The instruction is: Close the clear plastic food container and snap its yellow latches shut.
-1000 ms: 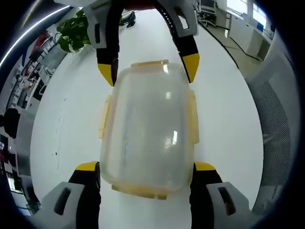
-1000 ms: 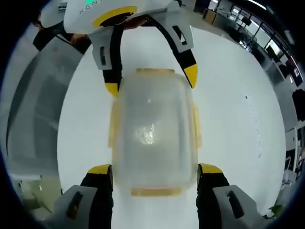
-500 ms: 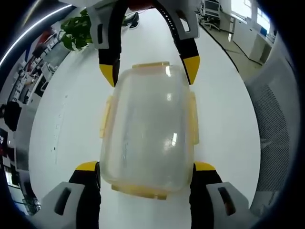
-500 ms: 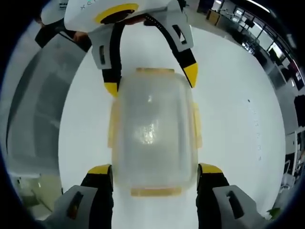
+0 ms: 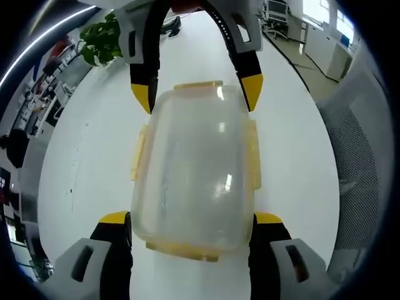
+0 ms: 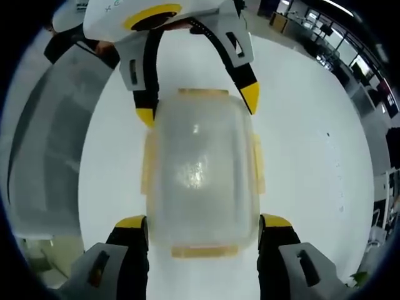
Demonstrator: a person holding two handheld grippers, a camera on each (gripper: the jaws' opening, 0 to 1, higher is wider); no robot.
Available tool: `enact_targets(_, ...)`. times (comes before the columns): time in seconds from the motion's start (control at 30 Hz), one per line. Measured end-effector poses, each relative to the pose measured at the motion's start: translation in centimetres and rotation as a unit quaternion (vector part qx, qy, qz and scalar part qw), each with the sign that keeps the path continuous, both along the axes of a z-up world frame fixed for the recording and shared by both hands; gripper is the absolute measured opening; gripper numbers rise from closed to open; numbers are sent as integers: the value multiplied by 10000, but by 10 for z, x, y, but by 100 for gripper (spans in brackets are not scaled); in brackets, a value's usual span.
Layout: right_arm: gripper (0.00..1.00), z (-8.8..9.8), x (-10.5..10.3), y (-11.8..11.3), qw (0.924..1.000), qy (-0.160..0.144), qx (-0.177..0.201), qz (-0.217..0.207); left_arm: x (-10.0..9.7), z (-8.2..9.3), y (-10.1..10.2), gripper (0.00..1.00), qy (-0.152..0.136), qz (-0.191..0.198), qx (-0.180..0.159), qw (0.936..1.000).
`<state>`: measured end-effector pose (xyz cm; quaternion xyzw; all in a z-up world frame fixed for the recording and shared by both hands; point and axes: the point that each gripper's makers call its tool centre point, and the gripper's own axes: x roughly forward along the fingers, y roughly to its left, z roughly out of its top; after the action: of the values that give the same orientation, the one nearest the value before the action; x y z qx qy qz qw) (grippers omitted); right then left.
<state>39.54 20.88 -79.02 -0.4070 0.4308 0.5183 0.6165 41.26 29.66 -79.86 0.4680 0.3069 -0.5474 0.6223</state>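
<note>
A clear plastic container [image 5: 194,162] with its lid on lies on the white table [image 5: 300,156]. Yellow latches show on its long sides [image 5: 252,153] and at both ends [image 5: 199,84]. My left gripper [image 5: 192,219] is open, its yellow-tipped jaws standing either side of the container's near end. My right gripper [image 5: 195,92] comes in from the far side, open, its tips at the far corners. The right gripper view mirrors this: the container [image 6: 201,169] sits between my right gripper [image 6: 203,222] and the left gripper [image 6: 198,106]. Whether the jaws touch the walls I cannot tell.
A grey mesh chair [image 5: 359,144] stands beside the table and appears again as a mesh chair [image 6: 44,137]. A green plant [image 5: 97,40] sits at the table's far end. Office desks fill the background.
Both views shifted very slightly. The container and both grippers keep their places.
</note>
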Motion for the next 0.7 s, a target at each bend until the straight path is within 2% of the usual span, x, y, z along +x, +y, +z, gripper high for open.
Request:
enact_targets(0.3, 70, -1, -3, 9, 10000, -5, -37, 50, -5, 0, 9, 76, 5, 82, -59, 9999)
enact_targets(0.7, 70, -2, -6, 23, 10000, -17, -16, 45, -8, -1, 23, 76, -9, 97, 41, 9999)
